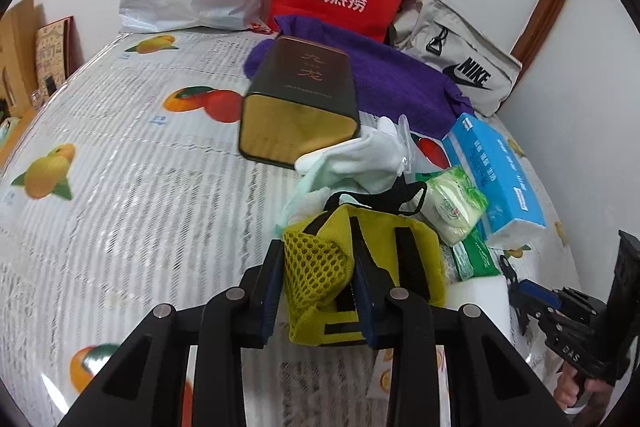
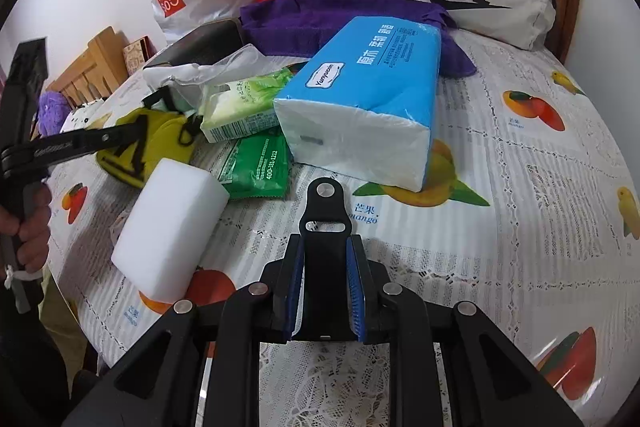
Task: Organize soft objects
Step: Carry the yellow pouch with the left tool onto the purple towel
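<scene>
Now your left gripper [image 1: 316, 291] has its jaws closed on the mesh side of the yellow pouch [image 1: 360, 259], which lies on the bench [image 1: 120, 167] at the near edge of the pile, just beside the white sponge block [image 2: 168, 227]. Judging by its look, it is light and limp, so it will likely sag; grip deep on fabric, not the black straps. Your right gripper [image 2: 326, 291] is clamped on a black clip [image 2: 325, 219].

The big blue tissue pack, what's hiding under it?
The blue tissue pack leans on a green wipes packet and the purple towel. Anything else beneath it is covered.
</scene>
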